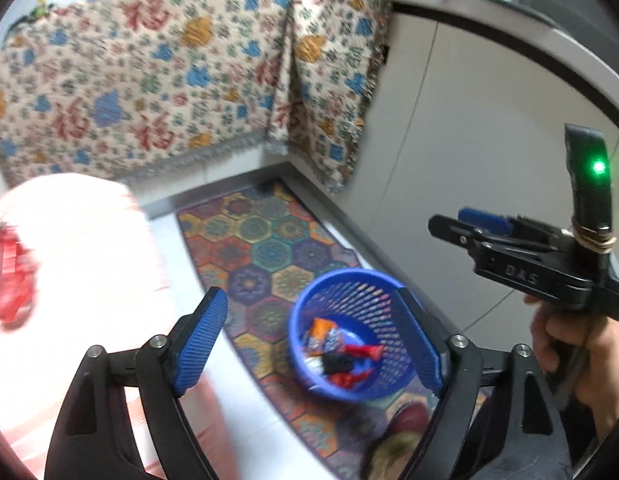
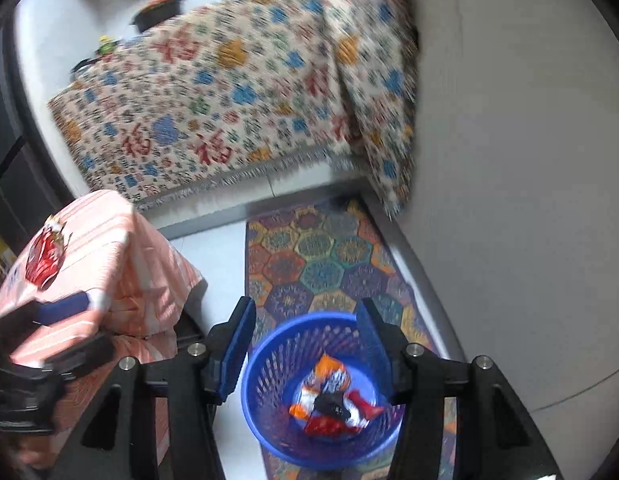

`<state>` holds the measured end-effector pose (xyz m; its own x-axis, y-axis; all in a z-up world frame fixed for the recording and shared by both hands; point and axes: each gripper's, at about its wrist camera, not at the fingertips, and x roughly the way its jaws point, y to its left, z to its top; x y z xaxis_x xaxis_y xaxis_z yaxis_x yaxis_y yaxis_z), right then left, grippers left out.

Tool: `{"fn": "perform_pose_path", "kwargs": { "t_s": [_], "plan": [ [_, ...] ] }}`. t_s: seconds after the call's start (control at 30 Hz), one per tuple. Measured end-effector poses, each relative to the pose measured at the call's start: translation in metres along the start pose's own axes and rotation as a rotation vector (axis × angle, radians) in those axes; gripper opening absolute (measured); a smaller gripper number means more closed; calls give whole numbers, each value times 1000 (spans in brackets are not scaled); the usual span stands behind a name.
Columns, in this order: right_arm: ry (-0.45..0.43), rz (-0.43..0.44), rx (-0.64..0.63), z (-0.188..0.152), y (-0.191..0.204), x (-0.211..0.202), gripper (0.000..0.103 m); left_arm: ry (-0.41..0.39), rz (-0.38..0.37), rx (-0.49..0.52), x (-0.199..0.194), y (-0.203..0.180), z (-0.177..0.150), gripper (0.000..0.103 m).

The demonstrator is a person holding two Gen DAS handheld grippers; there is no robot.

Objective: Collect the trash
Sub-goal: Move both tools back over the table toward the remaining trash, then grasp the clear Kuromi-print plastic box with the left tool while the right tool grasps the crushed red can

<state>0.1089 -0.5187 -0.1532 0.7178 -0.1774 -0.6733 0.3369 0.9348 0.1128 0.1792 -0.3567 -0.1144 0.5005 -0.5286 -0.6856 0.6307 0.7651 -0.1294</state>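
**Both claws empty over the basket; one red wrapper left on the table**

Nearest the lens: blue ribbed pads (image 2: 235,354) of the right claw (image 2: 305,354), spread wide with nothing between them, hanging directly above the blue basket (image 2: 265,376). Left claw (image 1: 309,344) likewise parted and empty, aimed past the same basket (image 1: 309,312) from the other side, with the right claw (image 1: 449,226) seen at the frame's right in a hand (image 1: 581,360), held level.

Sat on the patterned hexagon rug (image 2: 321,264) beside the pink-striped table (image 2: 141,264). Already held several crumpled wrappers (image 2: 333,400), orange, red, white and dark, heaped at the bottom.

Still lay out: a red wrapper (image 2: 43,258) on the tabletop near its far edge, well apart from the basket; blurred red at the left rim of the left view (image 1: 9,280).

Judged featherweight, thin, crinkly and slick, probably foil or plastic film; no fragility to fear. Likely to skate across the cloth if pushed from one side. Best taken at a raised, crumpled fold or the twisted end, pads closing from both sides, low to the cloth without pinching it. Could spring out of a shallow pinch on the carry.
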Motion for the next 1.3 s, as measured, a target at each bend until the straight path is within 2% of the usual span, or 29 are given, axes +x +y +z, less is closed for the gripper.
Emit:
{"fn": "perform_pose_path", "kwargs": {
  "t_s": [0.07, 0.13, 0.3, 0.37, 0.5, 0.6, 0.7, 0.83, 0.9, 0.93, 1.03, 1.13, 1.3],
  "plan": [
    [-39, 0, -53, 0, 23, -11, 60, -6, 42, 1, -27, 16, -10, 88],
    [-73, 14, -105, -3, 47, -23, 61, -10, 87, -7, -44, 31, -20, 90],
    [-88, 111, -157, -11, 112, -35, 61, 9, 274, -34, -79, 94, -61, 91],
    [-72, 158, -183, -17, 143, -35, 61, 14, 333, -86, -88, 130, -77, 91],
    [0, 263, -292, -38, 229, -26, 63, 31, 464, -202, -99, 195, -103, 91],
    [50, 302, -341, -52, 281, -15, 63, 44, 569, -266, -105, 233, -119, 91],
    [109, 317, -375, -62, 328, 3, 63, 70, 627, -322, -106, 263, -132, 91],
    [188, 282, -407, -73, 372, 31, 64, 110, 644, -363, -103, 293, -144, 94],
    [170, 248, -420, -74, 385, 36, 67, 117, 648, -382, -100, 300, -149, 103],
    [169, 234, -426, -72, 390, 40, 70, 116, 629, -407, -101, 306, -151, 103],
    [161, 209, -416, -69, 397, 49, 79, 112, 559, -474, -102, 319, -154, 103],
    [165, 202, -406, -68, 399, 53, 84, 113, 570, -474, -103, 316, -153, 103],
    [166, 201, -404, -65, 402, 58, 84, 115, 589, -492, -98, 325, -136, 102]
  ]
}}
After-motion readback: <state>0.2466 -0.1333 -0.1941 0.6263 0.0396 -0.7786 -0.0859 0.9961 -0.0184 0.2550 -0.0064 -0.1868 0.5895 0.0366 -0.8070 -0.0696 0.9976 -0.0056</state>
